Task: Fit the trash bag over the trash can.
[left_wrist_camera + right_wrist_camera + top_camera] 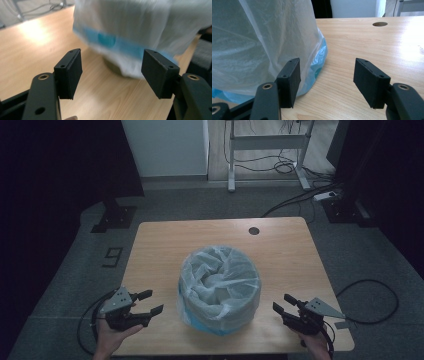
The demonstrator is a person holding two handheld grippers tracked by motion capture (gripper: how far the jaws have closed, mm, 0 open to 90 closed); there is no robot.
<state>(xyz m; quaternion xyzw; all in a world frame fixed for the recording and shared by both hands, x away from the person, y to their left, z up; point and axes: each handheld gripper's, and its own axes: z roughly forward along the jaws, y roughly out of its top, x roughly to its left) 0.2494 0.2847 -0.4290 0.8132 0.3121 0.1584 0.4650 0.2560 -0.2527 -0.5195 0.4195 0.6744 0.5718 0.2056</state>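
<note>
On the wooden tabletop (160, 240) we see a round bin lined with a translucent white bag (220, 287), standing centred toward the near edge, likely so either hand can reach it. Bare wood lies open behind and to both sides. The left tool (153, 302) and right tool (281, 303) flank the bin, jaws spread, grasping nothing, neither touching the bag.
</note>
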